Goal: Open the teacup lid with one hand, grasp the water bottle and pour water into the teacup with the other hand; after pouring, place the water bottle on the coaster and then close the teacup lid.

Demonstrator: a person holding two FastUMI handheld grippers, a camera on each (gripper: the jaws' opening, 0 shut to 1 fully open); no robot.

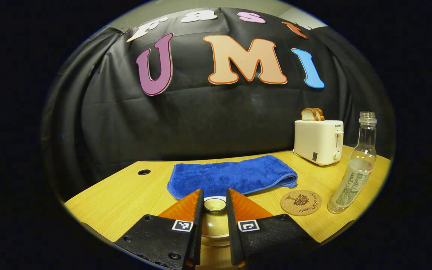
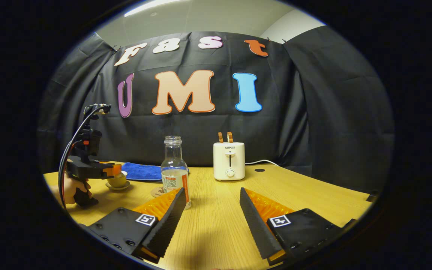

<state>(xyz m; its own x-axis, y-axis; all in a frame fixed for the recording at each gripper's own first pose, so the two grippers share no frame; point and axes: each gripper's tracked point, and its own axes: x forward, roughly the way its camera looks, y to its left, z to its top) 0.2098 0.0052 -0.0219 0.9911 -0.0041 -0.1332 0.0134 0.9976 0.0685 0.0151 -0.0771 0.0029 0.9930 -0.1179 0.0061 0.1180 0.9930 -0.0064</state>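
In the left gripper view, my left gripper (image 1: 215,205) is shut on the round knob of the teacup lid (image 1: 215,204), with the pale teacup on its saucer below. In the right gripper view, that gripper (image 2: 113,170) hovers over the teacup (image 2: 117,180) at the left, held by a hand (image 2: 74,189). The clear, uncapped water bottle (image 1: 354,176) stands upright beside the round cork coaster (image 1: 301,202). My right gripper (image 2: 212,193) is open above the table, nothing between its fingers. The bottle (image 2: 174,172) stands just beyond its left finger, with the coaster (image 2: 158,192) to the bottle's left.
A folded blue towel (image 1: 231,176) lies behind the teacup. A cream toaster (image 1: 319,141) holding bread slices stands at the back of the wooden table (image 2: 216,225), its cord trailing to the right. A cable hole (image 2: 260,170) sits near the toaster.
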